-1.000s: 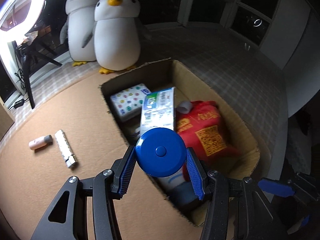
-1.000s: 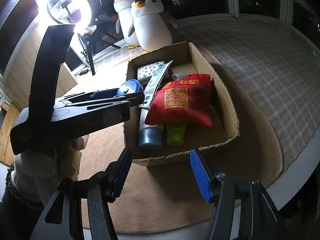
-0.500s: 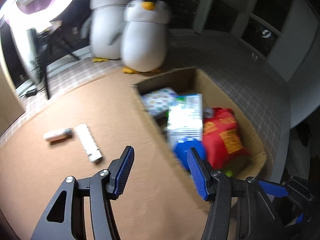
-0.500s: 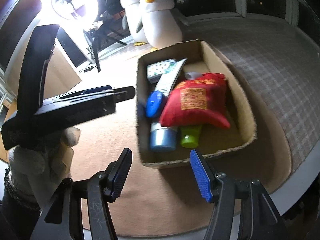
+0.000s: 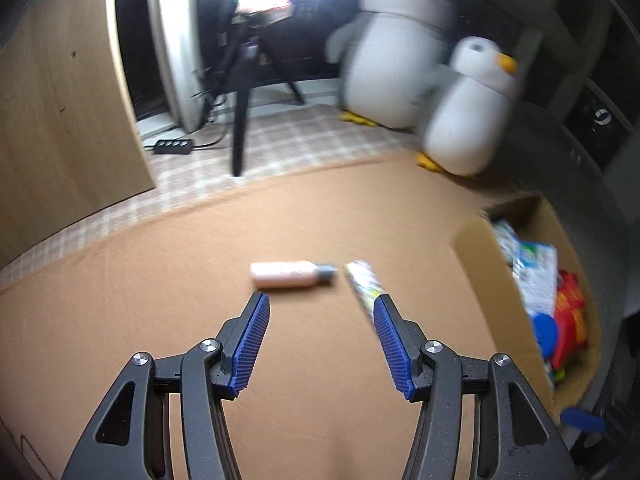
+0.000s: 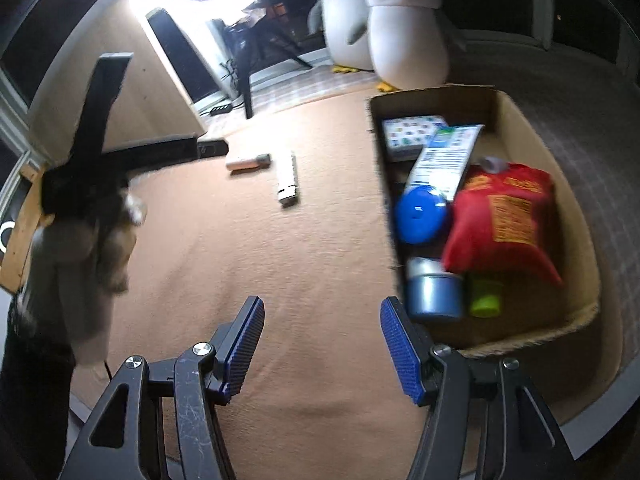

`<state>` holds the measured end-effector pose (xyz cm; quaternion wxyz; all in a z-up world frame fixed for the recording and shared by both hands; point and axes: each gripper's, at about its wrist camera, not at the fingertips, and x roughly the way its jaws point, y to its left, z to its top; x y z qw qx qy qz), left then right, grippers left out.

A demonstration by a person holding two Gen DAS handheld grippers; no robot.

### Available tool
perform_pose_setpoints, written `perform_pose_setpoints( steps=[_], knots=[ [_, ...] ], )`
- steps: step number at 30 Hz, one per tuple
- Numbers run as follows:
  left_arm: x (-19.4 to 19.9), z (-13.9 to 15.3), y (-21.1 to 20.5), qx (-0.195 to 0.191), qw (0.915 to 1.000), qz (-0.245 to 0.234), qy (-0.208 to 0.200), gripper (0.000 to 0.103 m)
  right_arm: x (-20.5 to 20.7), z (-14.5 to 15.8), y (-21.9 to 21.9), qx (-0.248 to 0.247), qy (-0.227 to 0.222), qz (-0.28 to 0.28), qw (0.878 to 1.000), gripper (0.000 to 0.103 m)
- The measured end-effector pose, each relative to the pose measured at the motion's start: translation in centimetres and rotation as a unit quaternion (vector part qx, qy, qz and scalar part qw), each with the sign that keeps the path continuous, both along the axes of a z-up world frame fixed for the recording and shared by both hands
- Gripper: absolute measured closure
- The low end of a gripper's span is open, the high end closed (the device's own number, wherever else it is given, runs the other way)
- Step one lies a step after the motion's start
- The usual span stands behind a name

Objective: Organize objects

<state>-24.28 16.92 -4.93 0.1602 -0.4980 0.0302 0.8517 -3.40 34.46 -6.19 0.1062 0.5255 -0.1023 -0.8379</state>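
Now that the blue-lidded jar [image 6: 420, 214] lies inside the cardboard box [image 6: 520, 120] at the right of the right wrist view, wedged between a white tube [image 6: 444, 160] and a red pouch [image 6: 504, 216], the left gripper [image 5: 320, 308] has swung away from the box toward the middle of the brown tabletop [image 5: 160, 300]. Its jaws, which a second ago clasped that jar, now stand about half open with nothing between them. Just above them in the left wrist view lie the two things seemingly left to pack: a pink bottle [image 5: 288, 274], and just beside its grey cap a white patterned stick [image 5: 362, 282], whose lower end the right jaw hides. The next pick is probably one of these. The right gripper [image 6: 322, 312] hovers over bare tabletop at lower centre, jaws roughly half open and empty.
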Motion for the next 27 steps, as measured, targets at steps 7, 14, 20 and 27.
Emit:
perform_pose_setpoints(
  steps=[7, 14, 20, 27],
  knots=[
    [-5.1, -3.0, -0.6, 0.013, 0.9990, 0.015, -0.040, 0.049, -0.7, -0.7, -1.6, 0.007, -0.013, 0.014, 1.000, 0.046],
    [-7.2, -5.4, 1.3, 0.008, 0.9978, 0.011, -0.065, 0.050, -0.7, -0.8, -1.1, 0.015, -0.017, 0.009, 1.000, 0.046],
    [-8.1, -7.1, 1.9, 0.003, 0.9967, 0.016, -0.079, 0.052, -0.8, -1.0, -0.5, 0.014, -0.022, 0.002, 1.000, 0.046],
    [-7.2, -8.1, 1.6, -0.018, 0.9966, 0.005, -0.081, 0.063, -1.4, -1.0, -0.7, 0.014, -0.020, 0.005, 1.000, 0.046]
  ],
)
